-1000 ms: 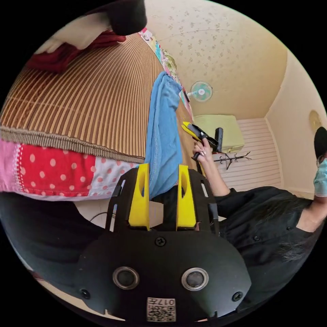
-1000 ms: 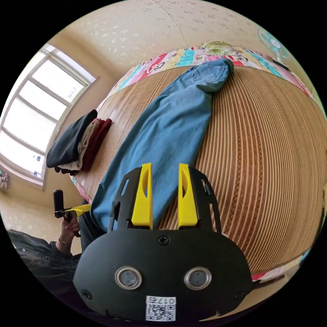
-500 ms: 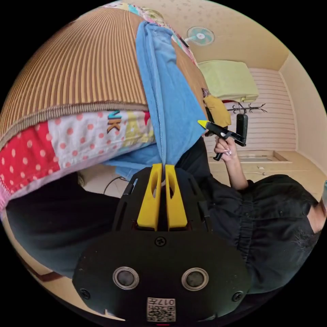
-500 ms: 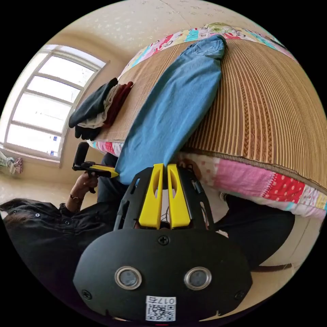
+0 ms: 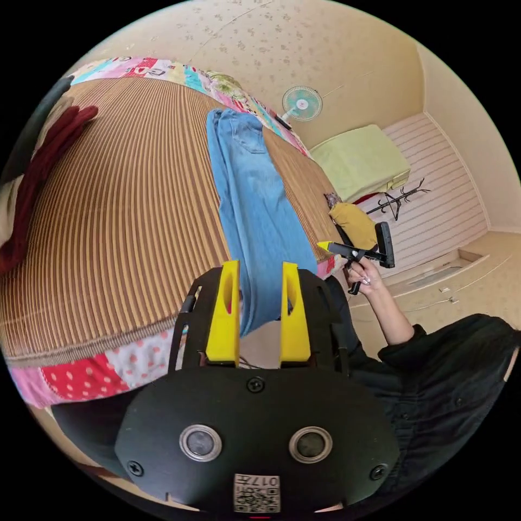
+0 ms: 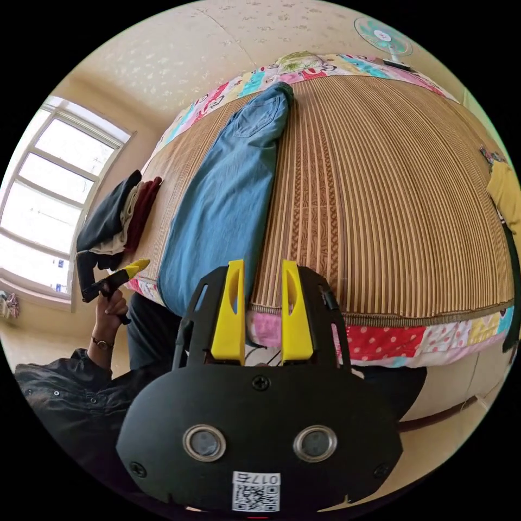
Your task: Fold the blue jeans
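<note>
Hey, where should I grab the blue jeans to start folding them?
Grip the blue jeans at the leg ends that hang over the bed edge nearest you, coming from below the edge; that hanging cloth is free to pinch, while the rest lies flat.

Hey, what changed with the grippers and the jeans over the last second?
Half a second ago both grippers were shut on the hanging leg ends of the blue jeans. Now the left gripper and right gripper are open and have let go. The jeans still lie lengthwise on the striped mat, ends draped over the bed edge.
</note>
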Motion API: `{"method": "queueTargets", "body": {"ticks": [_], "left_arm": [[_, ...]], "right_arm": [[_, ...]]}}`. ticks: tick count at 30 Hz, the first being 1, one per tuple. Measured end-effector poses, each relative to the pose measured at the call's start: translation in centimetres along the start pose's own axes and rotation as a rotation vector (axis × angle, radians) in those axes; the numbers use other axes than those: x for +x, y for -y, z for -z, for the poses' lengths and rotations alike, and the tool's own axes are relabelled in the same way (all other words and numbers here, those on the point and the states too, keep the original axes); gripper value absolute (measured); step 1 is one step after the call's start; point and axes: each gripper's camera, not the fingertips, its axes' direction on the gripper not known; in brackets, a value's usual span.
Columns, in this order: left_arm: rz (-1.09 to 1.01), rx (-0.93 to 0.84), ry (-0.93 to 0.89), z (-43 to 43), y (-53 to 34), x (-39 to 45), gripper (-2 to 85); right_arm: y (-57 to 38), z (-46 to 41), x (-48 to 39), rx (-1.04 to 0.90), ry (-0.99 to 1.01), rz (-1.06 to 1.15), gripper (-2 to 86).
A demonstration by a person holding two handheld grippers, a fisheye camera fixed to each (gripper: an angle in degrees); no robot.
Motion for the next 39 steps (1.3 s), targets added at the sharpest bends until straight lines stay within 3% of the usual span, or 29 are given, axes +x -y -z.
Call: {"method": "queueTargets", "body": {"ticks": [5, 10, 14, 20, 24, 29, 33, 39], "left_arm": [[0.074, -0.079, -0.032, -3.2, 0.8, -1.1, 14.2], [0.236, -0.166, -0.167, -4.9, -2.1, -3.0, 1.5], [0.235, -0.118, -0.359, -3.0, -4.4, -3.8, 0.1], [-0.172, -0.051, -0.547, 5.8, -8.0, 5.2, -0.3], [-0.421, 0.189, -0.71, 16.0, -9.1, 12.9, -0.3], [-0.681, 0.363, -0.662, 24.8, -8.3, 22.9, -0.3], [-0.632, 0.502, -0.447, 28.1, -5.4, 26.2, -0.3], [-0.454, 0.475, -0.257, 25.8, 3.4, 25.2, -0.3]], "right_arm": [[-0.3, 0.1, 3.6, -0.026, 0.341, -0.079, 11.9], [-1.7, -0.3, 6.4, -0.053, 0.499, -0.146, 8.8], [-2.4, 1.7, 6.8, -0.066, 0.708, -0.078, 3.9], [-7.3, 14.4, 1.9, 0.129, 0.923, 0.226, 2.7], [-7.8, 25.1, -2.1, 0.287, 1.108, 0.431, 2.4], [-5.7, 34.7, -9.2, 0.398, 0.986, 0.547, 2.2], [0.3, 35.5, -11.4, 0.371, 0.862, 0.487, 2.0], [10.3, 31.0, -12.0, 0.36, 0.574, 0.421, 2.0]]}}
